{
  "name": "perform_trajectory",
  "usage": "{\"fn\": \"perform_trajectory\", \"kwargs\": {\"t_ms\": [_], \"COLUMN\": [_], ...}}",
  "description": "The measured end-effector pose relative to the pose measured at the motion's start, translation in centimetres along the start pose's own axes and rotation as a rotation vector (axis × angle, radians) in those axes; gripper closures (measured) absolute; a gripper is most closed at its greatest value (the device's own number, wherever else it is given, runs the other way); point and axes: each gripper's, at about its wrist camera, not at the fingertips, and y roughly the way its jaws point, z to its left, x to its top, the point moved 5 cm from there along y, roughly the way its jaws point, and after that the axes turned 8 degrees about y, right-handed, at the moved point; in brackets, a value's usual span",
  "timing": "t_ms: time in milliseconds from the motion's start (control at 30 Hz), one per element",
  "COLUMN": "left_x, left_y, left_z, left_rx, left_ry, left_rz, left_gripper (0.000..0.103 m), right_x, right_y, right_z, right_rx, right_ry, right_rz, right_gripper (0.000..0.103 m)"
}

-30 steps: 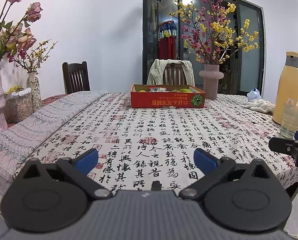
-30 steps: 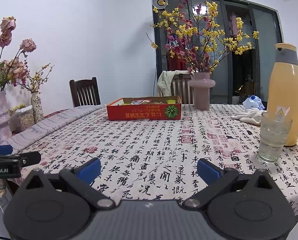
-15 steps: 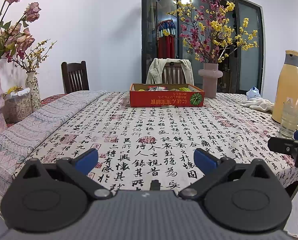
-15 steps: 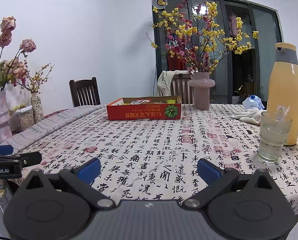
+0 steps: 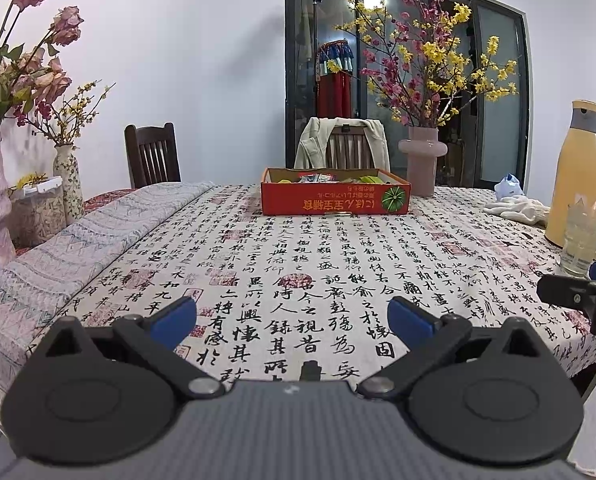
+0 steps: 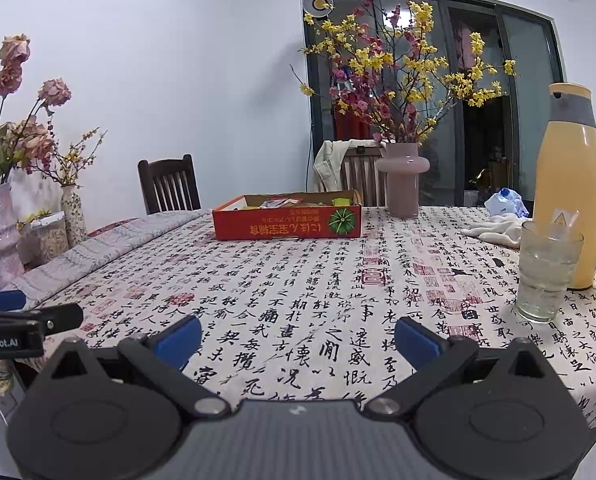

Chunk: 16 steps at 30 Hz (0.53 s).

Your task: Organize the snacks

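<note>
Low at the table's near edge, at 6 o'clock in each wrist view: left gripper [image 5: 291, 316], fingers spread wide, blue pads well apart, nothing between. Same for right gripper [image 6: 298, 338]: spread wide, holding nothing. Both level, aimed across the table [image 5: 257, 280], side by side; tip of the right one seen at 3 o'clock in the left view, tip of the left one at 9 o'clock in the right view.

Ahead, only cloth with black script for a long stretch. Farther out, at 12 o'clock in the left view and a little toward 11 in the right: red box [image 5: 336, 202], shallow, open-topped, well apart from both grippers. Inside, snacks [image 5: 322, 178], a heap of small packets just showing over the rim; sorted or jumbled, cannot tell from so low an angle.

Beyond the box at 1 o'clock, pink vase [image 5: 422, 160] of flowering branches. At 3 o'clock, glass [image 6: 548, 276] close beside a yellow flask [image 6: 570, 188], with a white rag [image 6: 498, 230] behind.

No loose packet visible on the cloth; all snacks seen lie in the box. Fits either a box awaiting sorting or one already filled and tidied; not settled by these views.
</note>
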Motion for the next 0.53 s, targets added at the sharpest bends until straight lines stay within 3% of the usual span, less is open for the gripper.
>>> {"fn": "perform_trajectory", "kwargs": {"t_ms": [533], "left_x": [0.05], "left_y": [-0.18], "left_z": [-0.54], "left_rx": [-0.018], "left_ry": [0.008], "left_rz": [-0.009], "left_gripper": [0.0], "right_x": [0.06], "right_y": [-0.13], "right_z": [0.06], "right_rx": [-0.005], "right_ry": [0.008], "right_rz": [-0.001], "right_gripper": [0.0]}}
